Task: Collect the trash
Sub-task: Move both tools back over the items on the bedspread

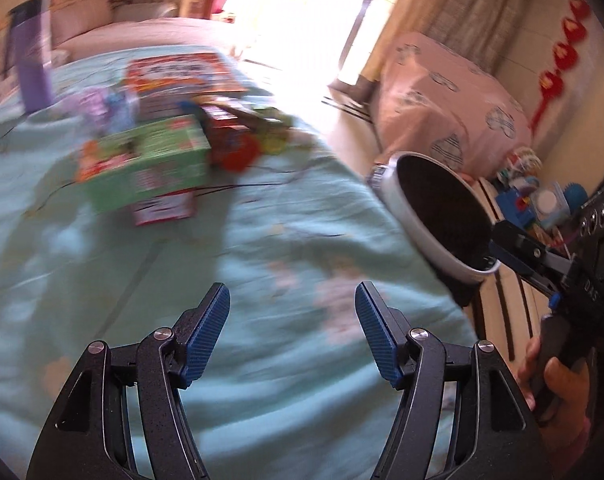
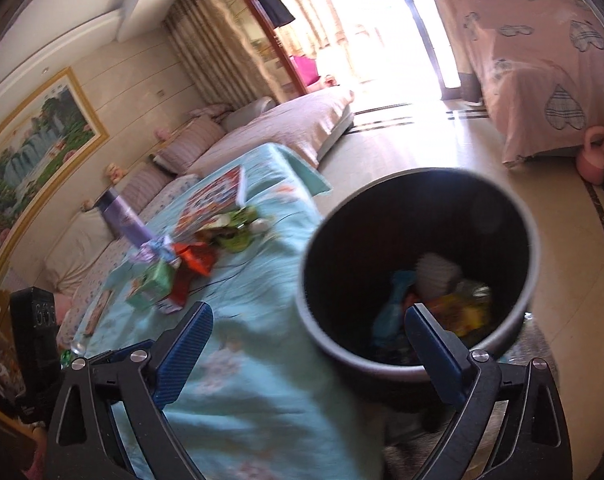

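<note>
With both jaws spread and empty beside the bin, I next reach for the green box on the worktop.

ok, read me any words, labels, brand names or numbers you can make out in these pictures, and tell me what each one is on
No text can be read for sure; the pictures are motion-blurred.
Green box on the cloth: colourful print, too blurred.
Red-and-white box under it: label unreadable.
Red picture book: cover lettering smeared.
Purple bottle: no legible label.
Right gripper body: pale letters, too blurred.
Wrappers in the bin: print unreadable.
</note>
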Motion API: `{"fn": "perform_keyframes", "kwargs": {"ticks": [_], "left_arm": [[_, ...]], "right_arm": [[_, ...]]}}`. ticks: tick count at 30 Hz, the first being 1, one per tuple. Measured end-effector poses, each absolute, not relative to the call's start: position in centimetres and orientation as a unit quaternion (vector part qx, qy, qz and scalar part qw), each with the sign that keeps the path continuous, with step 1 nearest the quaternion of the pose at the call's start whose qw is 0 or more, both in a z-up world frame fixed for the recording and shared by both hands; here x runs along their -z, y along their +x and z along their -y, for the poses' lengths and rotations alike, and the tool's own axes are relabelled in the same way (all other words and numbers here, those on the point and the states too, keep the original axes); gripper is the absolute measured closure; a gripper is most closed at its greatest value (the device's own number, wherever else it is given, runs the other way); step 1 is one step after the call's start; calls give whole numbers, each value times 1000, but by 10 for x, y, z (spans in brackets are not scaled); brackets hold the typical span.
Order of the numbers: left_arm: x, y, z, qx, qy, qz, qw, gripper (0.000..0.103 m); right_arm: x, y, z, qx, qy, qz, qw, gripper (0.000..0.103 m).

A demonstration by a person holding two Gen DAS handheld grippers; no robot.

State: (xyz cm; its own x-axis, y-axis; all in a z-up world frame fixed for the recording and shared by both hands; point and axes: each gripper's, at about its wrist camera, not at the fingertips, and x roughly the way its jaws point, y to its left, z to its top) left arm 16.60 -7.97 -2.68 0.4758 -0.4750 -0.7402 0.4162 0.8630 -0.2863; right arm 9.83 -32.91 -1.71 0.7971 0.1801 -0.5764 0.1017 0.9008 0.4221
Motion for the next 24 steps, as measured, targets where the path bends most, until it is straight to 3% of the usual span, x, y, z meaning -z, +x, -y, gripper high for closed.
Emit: {"fn": "perform_keyframes", "kwargs": {"ticks": [11,24], "left_arm": [[40,171,3,209,-75,-452,864,36],[39,190,-19,197,-84,-450,867,36]], "right_arm": [[28,125,258,-72,182,-345,918,5],[26,159,213,-109,132,-348,922,6]]}}
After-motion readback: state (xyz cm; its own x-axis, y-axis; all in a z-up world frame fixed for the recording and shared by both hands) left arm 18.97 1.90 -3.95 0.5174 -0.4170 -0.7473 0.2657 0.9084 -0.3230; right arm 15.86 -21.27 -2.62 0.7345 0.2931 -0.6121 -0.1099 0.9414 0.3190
